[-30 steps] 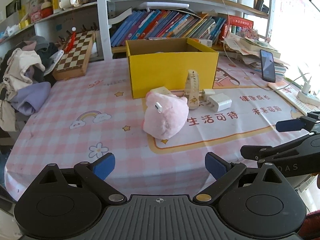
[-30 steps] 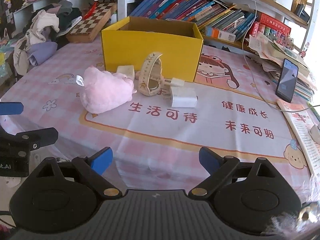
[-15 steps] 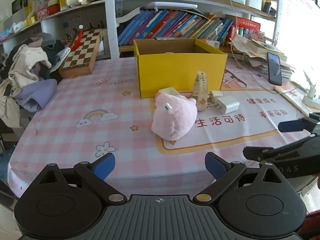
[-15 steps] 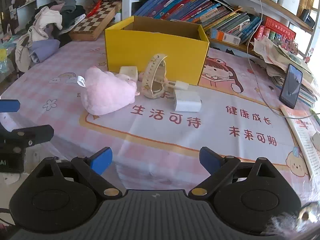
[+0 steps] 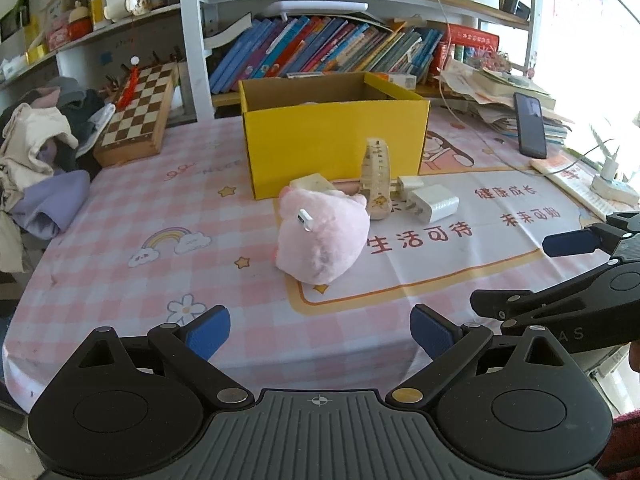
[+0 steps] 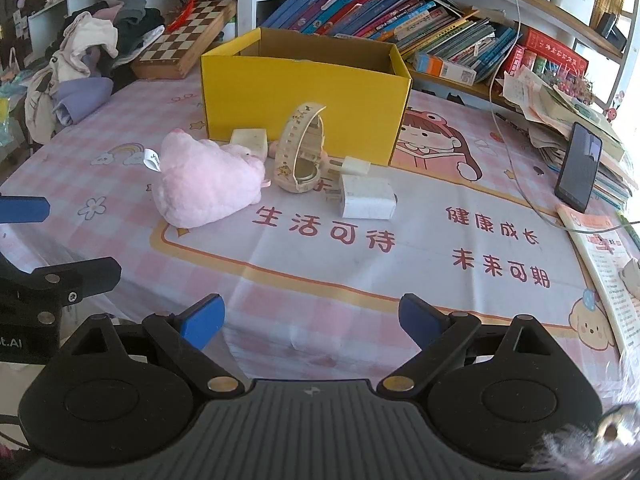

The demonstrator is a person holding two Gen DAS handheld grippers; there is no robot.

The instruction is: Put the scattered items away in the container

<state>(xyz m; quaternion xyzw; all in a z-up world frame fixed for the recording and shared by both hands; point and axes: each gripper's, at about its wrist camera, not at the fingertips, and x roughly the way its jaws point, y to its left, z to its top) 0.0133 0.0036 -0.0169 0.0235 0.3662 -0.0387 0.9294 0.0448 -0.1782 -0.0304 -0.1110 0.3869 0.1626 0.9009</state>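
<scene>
Pink plush toy [image 5: 322, 240], fluffy, white tag, near yellow box [image 5: 334, 138]

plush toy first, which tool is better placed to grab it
Left, probably. The plush lies straight ahead of the open left tool, while from the right tool it sits off to the left, with the charger nearer.

The left gripper [image 5: 320, 330] is held low and level, its jaws spread wide with nothing between the blue pads [image 5: 208, 332]. The right gripper [image 6: 312, 318] is likewise held level with its jaws wide apart and nothing gripped. Each gripper is seen at the edge of the other's view, the two being set side by side.
</scene>
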